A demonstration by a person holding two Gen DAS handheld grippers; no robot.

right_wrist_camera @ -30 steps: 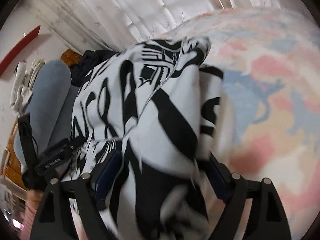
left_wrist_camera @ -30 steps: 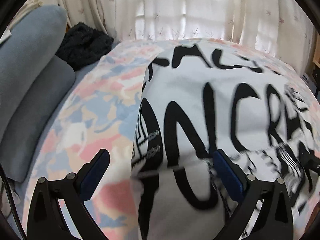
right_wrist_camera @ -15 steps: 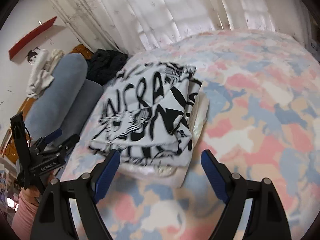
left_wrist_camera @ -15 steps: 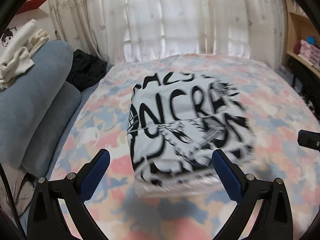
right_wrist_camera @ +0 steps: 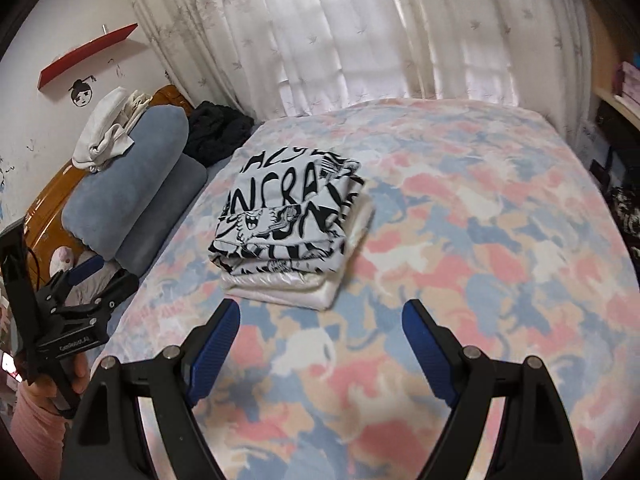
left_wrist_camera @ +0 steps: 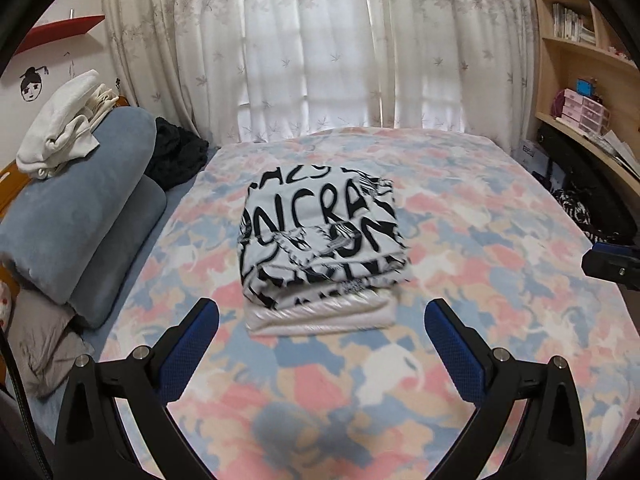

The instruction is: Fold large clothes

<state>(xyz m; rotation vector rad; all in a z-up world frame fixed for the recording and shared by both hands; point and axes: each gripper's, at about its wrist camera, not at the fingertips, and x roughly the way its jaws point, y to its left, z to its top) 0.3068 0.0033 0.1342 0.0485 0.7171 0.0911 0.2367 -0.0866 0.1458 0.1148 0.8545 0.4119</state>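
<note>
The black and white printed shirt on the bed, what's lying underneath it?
Under the folded printed shirt lies a folded white garment, its front edge and right side showing. Beneath both is the patterned bedspread. How far the white piece runs under the shirt is covered.

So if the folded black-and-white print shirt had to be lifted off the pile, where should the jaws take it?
Probably at the print shirt's near folded edge, coming in low from the camera side. That edge is a thick rounded fold facing both open grippers, overhanging the white garment beneath; one jaw could slide between the layers. Pinching from the top would likely catch only one layer.
</note>
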